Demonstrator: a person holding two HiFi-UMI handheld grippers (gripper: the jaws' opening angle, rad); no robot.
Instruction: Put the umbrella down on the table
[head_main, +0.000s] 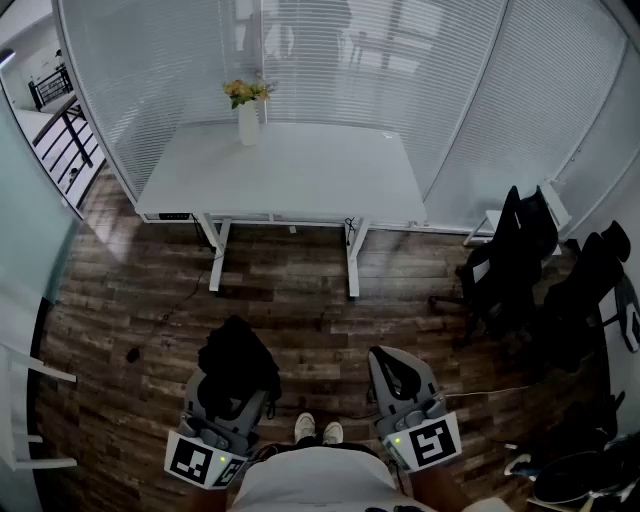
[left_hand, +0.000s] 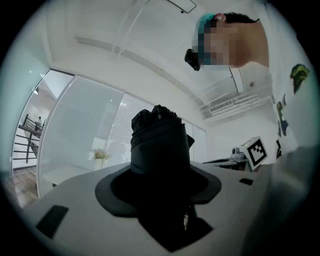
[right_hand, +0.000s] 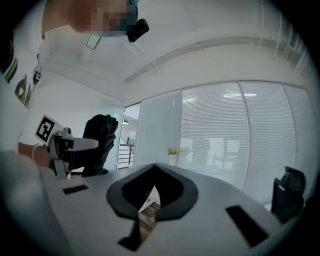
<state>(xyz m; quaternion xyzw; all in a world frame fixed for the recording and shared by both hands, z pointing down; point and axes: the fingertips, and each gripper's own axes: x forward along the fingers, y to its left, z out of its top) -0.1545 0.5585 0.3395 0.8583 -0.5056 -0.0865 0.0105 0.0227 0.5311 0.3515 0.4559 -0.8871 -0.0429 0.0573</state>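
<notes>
A folded black umbrella (head_main: 238, 360) stands up from my left gripper (head_main: 237, 392), whose jaws are shut on it, low in the head view above the wooden floor. In the left gripper view the umbrella (left_hand: 159, 144) fills the space between the jaws and hides the fingertips. My right gripper (head_main: 396, 372) hangs beside it, shut with nothing between its jaws. In the right gripper view its jaws (right_hand: 151, 186) meet at the tip, and the umbrella (right_hand: 99, 142) shows at the left. The white table (head_main: 310, 175) stands well ahead, by the blinds.
A white vase of flowers (head_main: 247, 112) stands at the table's back left. Black office chairs (head_main: 522, 262) crowd the right side. A glass wall with blinds runs behind the table. A white rack (head_main: 30, 410) stands at the far left. Wooden floor lies between me and the table.
</notes>
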